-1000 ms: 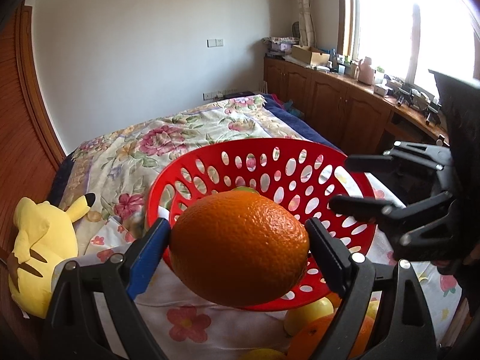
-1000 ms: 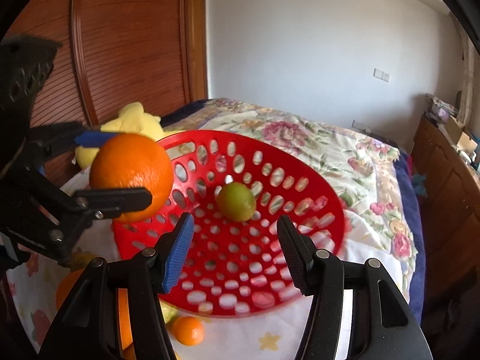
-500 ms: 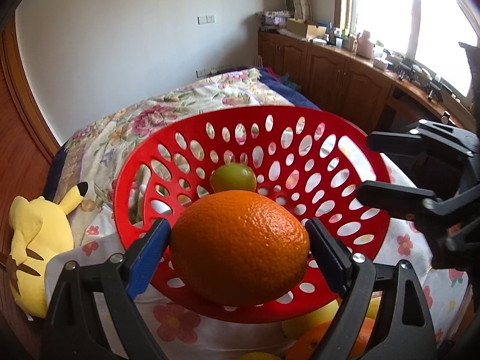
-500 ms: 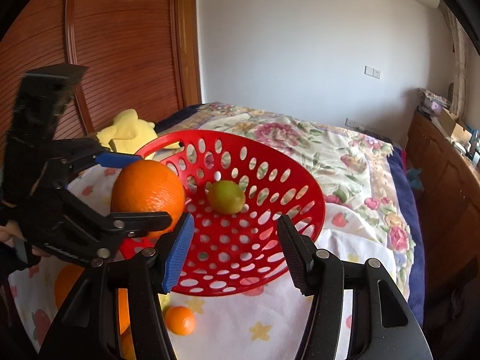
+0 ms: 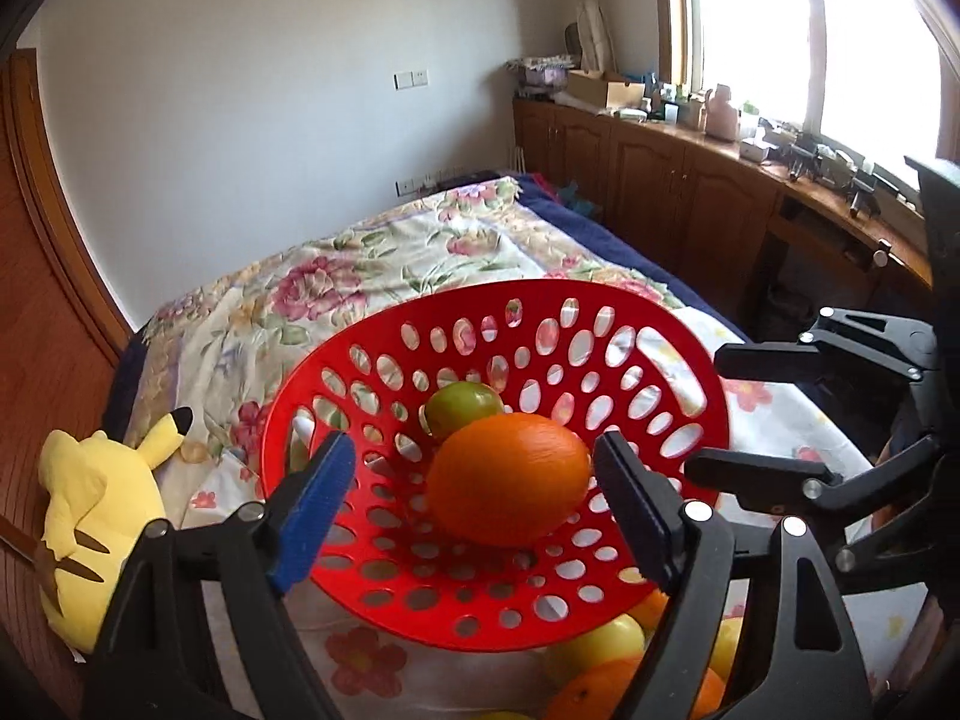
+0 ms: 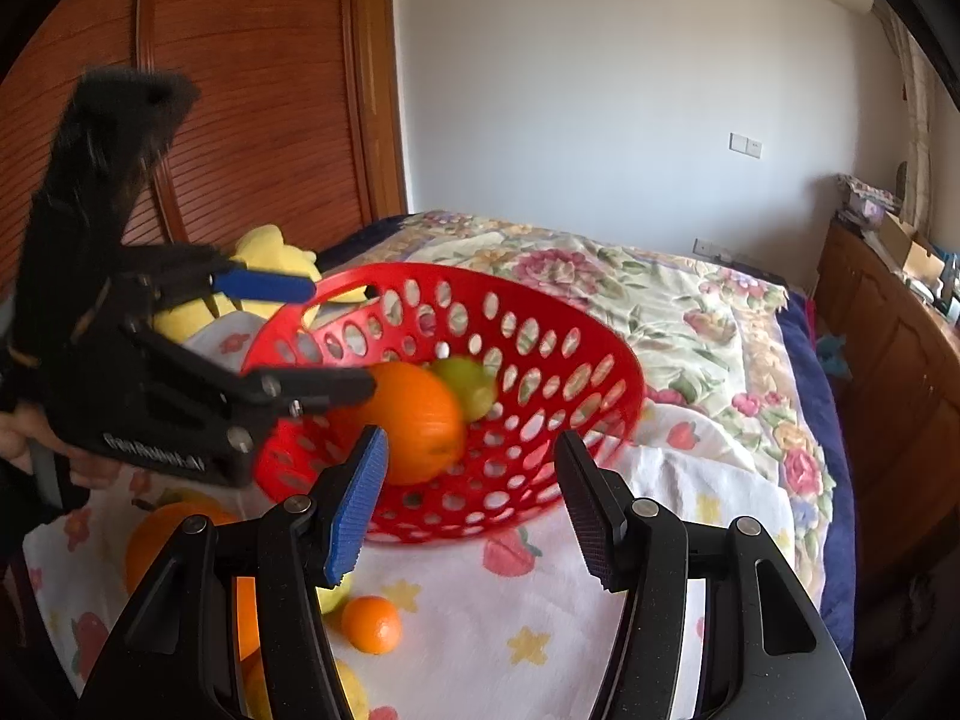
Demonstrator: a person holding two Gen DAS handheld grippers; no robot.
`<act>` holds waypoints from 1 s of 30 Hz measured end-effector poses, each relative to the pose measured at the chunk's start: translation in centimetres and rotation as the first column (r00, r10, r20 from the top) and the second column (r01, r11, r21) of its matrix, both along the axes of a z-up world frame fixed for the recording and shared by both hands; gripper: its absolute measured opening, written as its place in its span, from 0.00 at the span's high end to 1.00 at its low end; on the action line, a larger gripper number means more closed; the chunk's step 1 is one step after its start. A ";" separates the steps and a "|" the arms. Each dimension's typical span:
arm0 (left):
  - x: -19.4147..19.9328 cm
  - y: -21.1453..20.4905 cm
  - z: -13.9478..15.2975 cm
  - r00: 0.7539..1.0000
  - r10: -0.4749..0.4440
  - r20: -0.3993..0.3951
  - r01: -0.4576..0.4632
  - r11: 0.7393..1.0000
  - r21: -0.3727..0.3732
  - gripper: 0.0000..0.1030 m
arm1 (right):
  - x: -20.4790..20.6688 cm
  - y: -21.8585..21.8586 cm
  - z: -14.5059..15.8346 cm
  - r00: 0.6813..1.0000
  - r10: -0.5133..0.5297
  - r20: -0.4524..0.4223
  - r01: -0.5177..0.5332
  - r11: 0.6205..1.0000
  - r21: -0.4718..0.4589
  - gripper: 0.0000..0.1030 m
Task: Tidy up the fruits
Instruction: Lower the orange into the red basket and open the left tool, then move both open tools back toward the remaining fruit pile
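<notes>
A large orange (image 5: 510, 480) lies in the red perforated basket (image 5: 540, 285) on the bed, up against a green fruit (image 5: 465, 405). My left gripper (image 5: 474, 444) hovers over the basket's near side. Its jaws are closing and press on nothing; the orange sits lower, free of the pads. In the right wrist view the same orange (image 6: 414, 420) is blurred inside the basket (image 6: 480, 273), with the left gripper (image 6: 342, 336) at its left rim. My right gripper (image 6: 473, 441) stands open and holds nothing in front of the basket.
Loose fruit lies on the white cloth before the basket: a small orange (image 6: 371, 624), a bigger orange (image 6: 162, 540) and a yellow fruit (image 5: 600, 642). A yellow plush toy (image 5: 102, 510) rests at the left. Wooden cabinets (image 5: 660, 180) run along the right wall.
The orange has left my left gripper's pads and dropped into the basket beside the green fruit. The left gripper has drawn back a little. The right gripper has stayed put.
</notes>
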State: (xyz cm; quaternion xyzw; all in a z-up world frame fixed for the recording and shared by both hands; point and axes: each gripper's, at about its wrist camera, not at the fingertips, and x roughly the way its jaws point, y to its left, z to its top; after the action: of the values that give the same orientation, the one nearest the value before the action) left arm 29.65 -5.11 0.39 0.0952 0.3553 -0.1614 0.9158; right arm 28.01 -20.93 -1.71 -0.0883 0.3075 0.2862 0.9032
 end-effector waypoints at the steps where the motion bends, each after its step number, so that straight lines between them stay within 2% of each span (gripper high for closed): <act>1: -0.2 0.1 0.1 1.000 0.001 0.002 -0.001 1.000 -0.005 0.21 | -0.1 -0.1 0.1 1.000 0.000 0.000 0.000 1.000 0.003 0.43; 11: -6.0 1.2 0.8 0.999 -0.009 0.033 0.011 0.997 -0.077 0.20 | -3.2 -1.7 0.4 1.000 -0.026 0.001 0.026 0.999 0.033 0.42; 21: -11.2 1.6 0.0 0.998 -0.006 0.055 0.012 0.994 -0.110 0.20 | -7.5 -3.2 -1.5 0.997 -0.076 -0.033 0.078 0.995 0.064 0.42; 30: -14.3 2.5 -1.0 0.998 0.017 0.054 -0.009 0.992 -0.128 0.19 | -11.4 -3.1 -3.2 0.994 -0.106 -0.036 0.108 0.992 0.063 0.41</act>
State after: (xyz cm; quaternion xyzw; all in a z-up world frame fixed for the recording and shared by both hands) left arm 15.39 -2.58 -0.62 0.0384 0.3194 -0.1752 0.9305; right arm 16.62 -24.08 -4.90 -0.0379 0.3169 0.2487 0.9145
